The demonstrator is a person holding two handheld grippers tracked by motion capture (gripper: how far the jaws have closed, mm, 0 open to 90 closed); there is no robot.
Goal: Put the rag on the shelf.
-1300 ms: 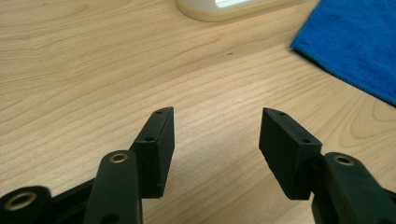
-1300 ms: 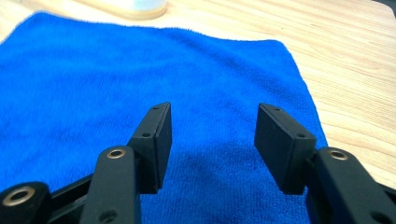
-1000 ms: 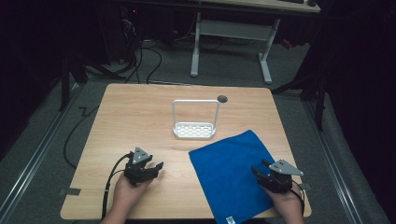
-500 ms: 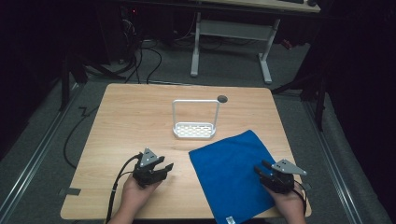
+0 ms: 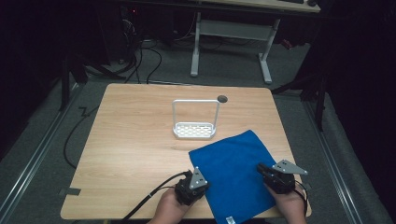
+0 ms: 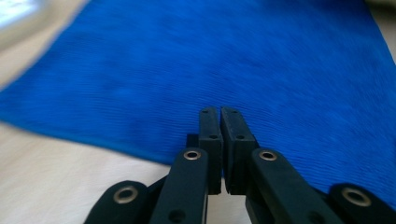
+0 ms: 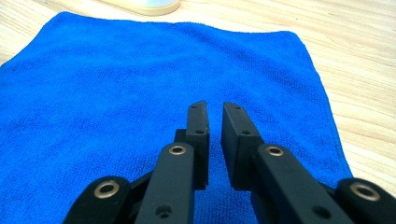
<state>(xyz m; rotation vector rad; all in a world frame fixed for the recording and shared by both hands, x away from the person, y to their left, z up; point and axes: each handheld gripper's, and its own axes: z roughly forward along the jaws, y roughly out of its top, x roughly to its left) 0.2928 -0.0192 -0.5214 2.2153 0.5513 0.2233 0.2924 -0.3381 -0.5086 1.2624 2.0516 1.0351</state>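
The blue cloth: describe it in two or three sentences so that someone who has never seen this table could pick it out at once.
Start at the wooden table and look to its near right part, in front of the white wire rack. There the blue cloth lies flat, spread out and turned at a slant, its near edge reaching the table's front edge. It is the table's one soft, brightly coloured thing, with a small white label at its near corner.

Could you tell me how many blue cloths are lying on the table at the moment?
1. The blue cloth lies flat on the near right part of the wooden table, in front of the white rack, between the two grippers. Nothing suggests a second one hidden.
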